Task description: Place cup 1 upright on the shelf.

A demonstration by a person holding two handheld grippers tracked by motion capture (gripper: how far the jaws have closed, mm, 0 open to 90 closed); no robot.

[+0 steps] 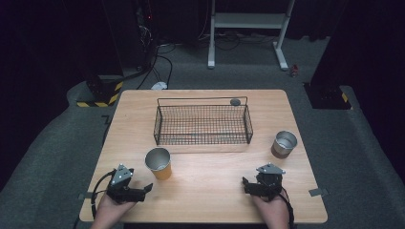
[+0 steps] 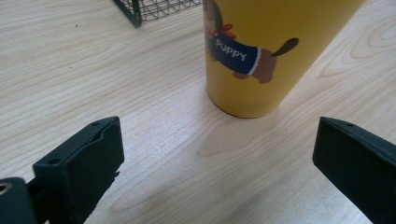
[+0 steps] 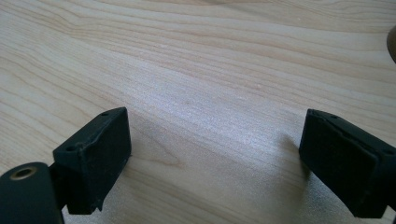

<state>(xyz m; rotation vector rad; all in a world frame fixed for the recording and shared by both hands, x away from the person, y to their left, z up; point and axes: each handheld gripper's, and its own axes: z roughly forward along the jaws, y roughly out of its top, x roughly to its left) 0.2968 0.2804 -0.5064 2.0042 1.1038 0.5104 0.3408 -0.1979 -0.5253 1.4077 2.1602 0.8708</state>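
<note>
A yellow cup [image 1: 158,162] with a metal inside stands upright on the wooden table [image 1: 205,171], in front of the wire basket's left corner. Up close, the yellow cup [image 2: 261,51] bears a dog picture and the word PUPPY. My left gripper [image 1: 145,189] rests near the table's front left, open, just short of the cup. In its own view the left gripper [image 2: 219,158] has jaws wide apart with bare wood between. My right gripper [image 1: 244,183] sits at the front right, open. The right gripper [image 3: 215,158] has nothing between its jaws.
A black wire basket [image 1: 203,125] stands in the middle of the table, with a small dark round object [image 1: 235,101] at its back rim. A brown cup with a metal inside [image 1: 284,144] stands right of the basket. Cables and a white frame lie on the floor beyond.
</note>
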